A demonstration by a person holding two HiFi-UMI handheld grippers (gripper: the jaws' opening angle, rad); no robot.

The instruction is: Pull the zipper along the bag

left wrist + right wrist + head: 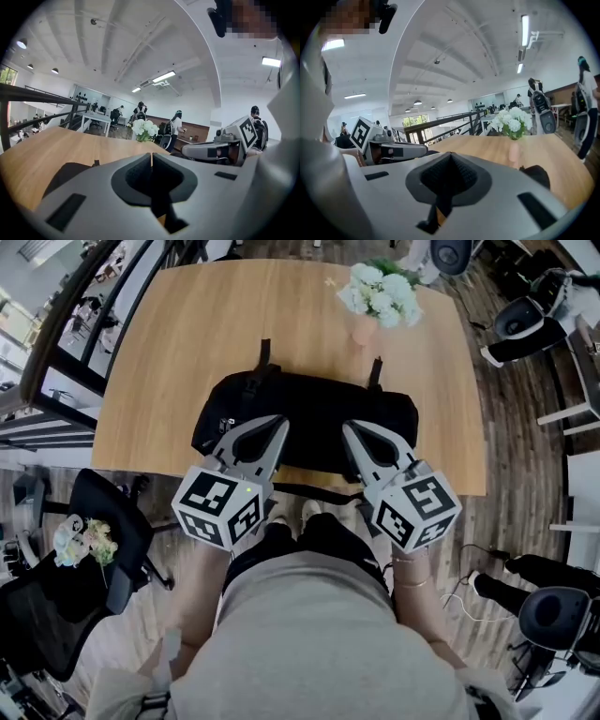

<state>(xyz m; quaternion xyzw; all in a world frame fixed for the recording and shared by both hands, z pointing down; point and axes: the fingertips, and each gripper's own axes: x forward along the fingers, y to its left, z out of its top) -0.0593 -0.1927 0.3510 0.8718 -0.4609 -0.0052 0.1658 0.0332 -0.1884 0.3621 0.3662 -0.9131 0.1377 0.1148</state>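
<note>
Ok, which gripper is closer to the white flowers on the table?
Right. The right gripper hangs over the right half of the black bag, nearly in line with the flowers; the left gripper is over the bag's left half, farther to the side.

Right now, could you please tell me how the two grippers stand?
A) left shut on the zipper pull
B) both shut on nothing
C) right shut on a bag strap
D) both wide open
B: the left gripper and the right gripper each show their jaws closed together, with nothing between them.
</note>
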